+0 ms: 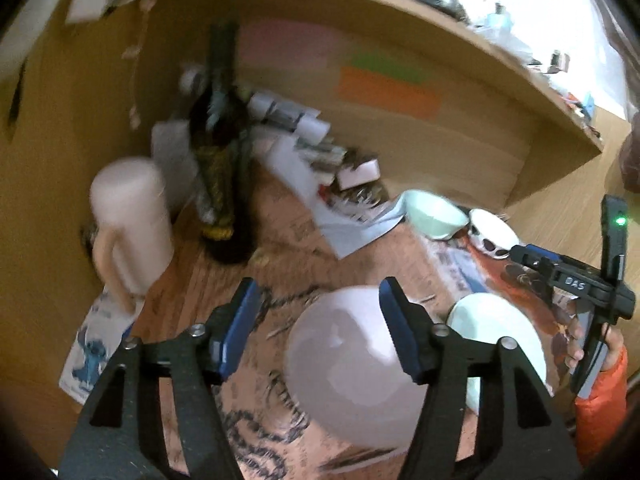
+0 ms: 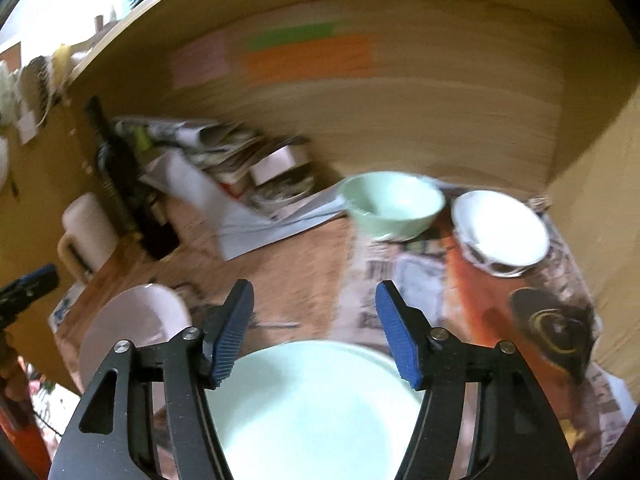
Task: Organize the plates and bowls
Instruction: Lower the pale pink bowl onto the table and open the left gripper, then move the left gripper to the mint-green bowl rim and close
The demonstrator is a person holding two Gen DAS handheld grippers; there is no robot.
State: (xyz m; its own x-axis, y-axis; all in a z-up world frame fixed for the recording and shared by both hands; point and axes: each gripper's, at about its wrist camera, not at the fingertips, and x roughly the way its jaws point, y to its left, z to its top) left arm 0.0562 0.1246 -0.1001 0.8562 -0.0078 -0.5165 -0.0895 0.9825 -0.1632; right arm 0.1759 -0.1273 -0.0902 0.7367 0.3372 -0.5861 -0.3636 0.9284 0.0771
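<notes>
Plates and bowls spread over a cluttered desk (image 2: 304, 264). Left gripper (image 1: 320, 320): about half open, nothing clamped; pink plate (image 1: 344, 364) below and just behind the right-hand finger, apparently lying flat, not touched by either pad as far as visible. Right gripper (image 2: 314, 326): likewise about half open and empty; pale green plate (image 2: 316, 404) directly beneath, seemingly resting on the desk. Farther back, green bowl (image 2: 394, 206) upright, and just beside it a white bowl (image 2: 502, 232) with a dark pattern outside, tilted toward the camera. Both plates side by side, near each other; contact not resolvable. Judged handling: glazed ware, stiff, slick, breakable; plates thin and low, so best taken at the rim with one pad over and one under; bowls likewise pinched across the wall at the rim. Moderate weight expected, risk of swing from an edge grip. Surface: wood desk largely covered by printed paper and magazines, uneven and liable to slide under a dish. Around: dark bottle (image 1: 218, 184), cream mug (image 1: 128, 228), stack of papers (image 2: 240, 160) at the back, wooden back panel with coloured notes, shelf above. Frames motion-blurred, fine detail uncertain.
</notes>
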